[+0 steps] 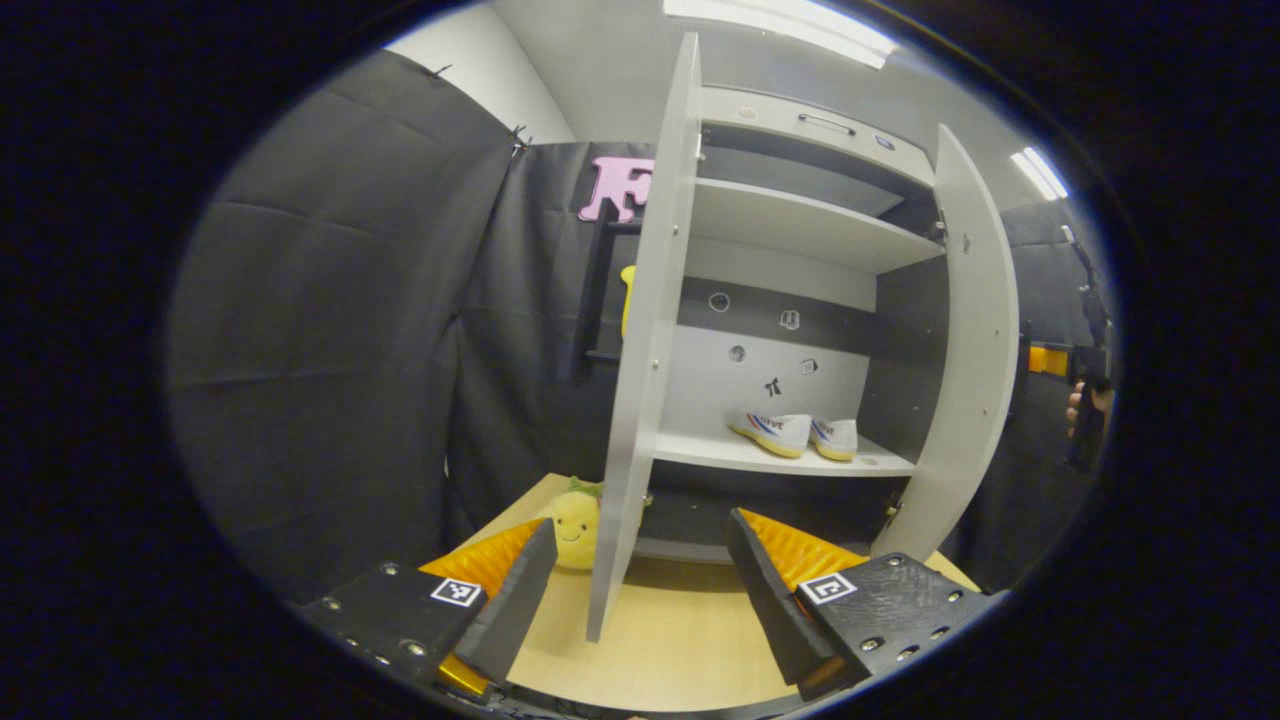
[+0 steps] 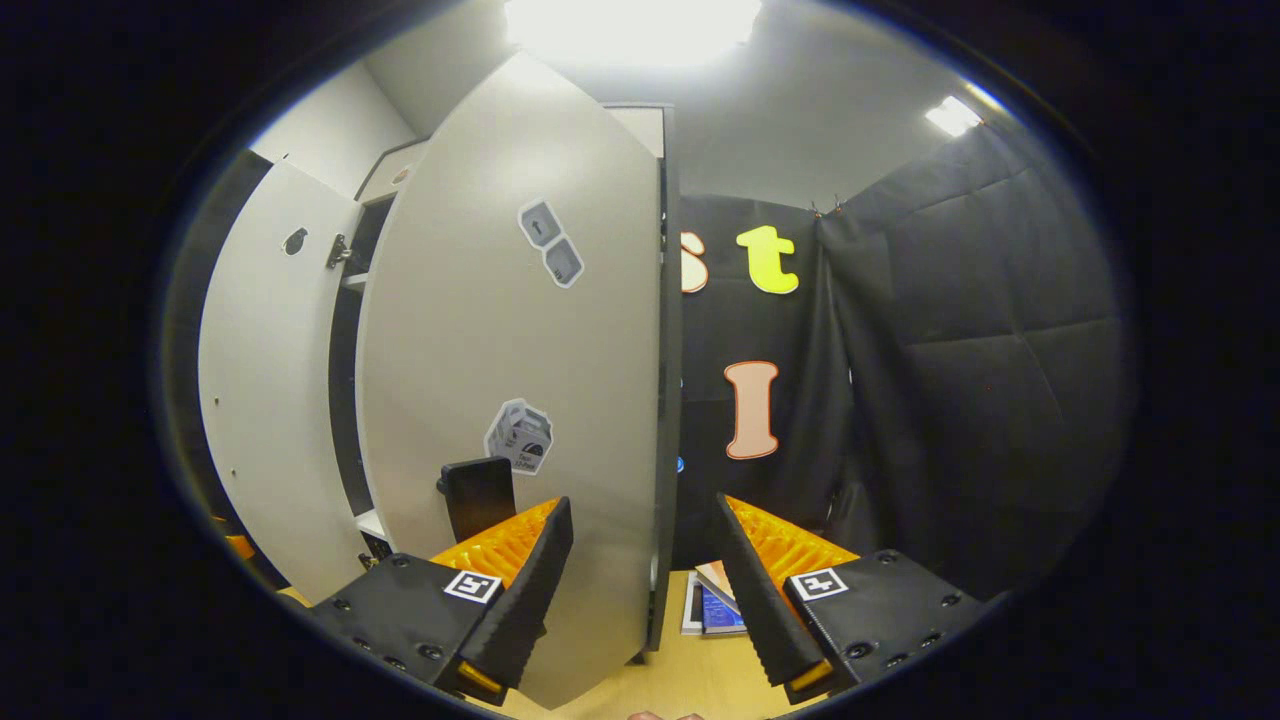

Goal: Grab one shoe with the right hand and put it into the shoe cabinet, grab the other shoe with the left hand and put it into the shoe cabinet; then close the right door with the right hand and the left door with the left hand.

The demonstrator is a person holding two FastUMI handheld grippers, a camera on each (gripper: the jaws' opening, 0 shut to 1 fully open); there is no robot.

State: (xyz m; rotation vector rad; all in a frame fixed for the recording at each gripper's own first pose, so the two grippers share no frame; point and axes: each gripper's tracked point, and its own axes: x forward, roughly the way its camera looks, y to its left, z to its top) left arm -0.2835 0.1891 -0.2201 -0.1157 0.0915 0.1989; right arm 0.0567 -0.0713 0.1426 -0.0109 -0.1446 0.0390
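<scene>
1. Both left tongs (image 1: 640, 580) stood apart at the bottom of the left gripper view, holding nothing, with the edge of the left door (image 1: 645, 340) just between and in front of them.
2. Under them lay the light wooden tabletop (image 1: 680, 650), on which the shoe cabinet (image 1: 800, 230) stood.
3. Both shoes were on the lower shelf (image 1: 770, 460) inside the cabinet: the left shoe (image 1: 772, 432) and the right shoe (image 1: 835, 438) lay side by side, very near each other, toes toward the front.
4. Above them there was one more shelf (image 1: 800, 225), and a drawer front with a handle (image 1: 825, 122) at the top.
5. The left door was wide open and the right door (image 1: 965, 350) was open too.
6. A yellow plush toy (image 1: 572, 528) with a smiling face sat on the tabletop just beside the bottom of the left door.
7. In the right gripper view the right tongs (image 2: 640, 585) were also apart and empty, and the free edge of the right door (image 2: 560, 400) stood between them; I could not tell if a finger touched it.
8. Some stickers (image 2: 520, 435) were on the outer face of this door.
9. Black cloth walls (image 1: 330, 330) closed the booth, and bright ceiling lamps (image 2: 630, 25) shone above.
10. Some books or papers (image 2: 715, 605) lay on the tabletop behind the right door.
11. At the right edge of the left gripper view a hand (image 1: 1078, 408) held a dark device.
</scene>
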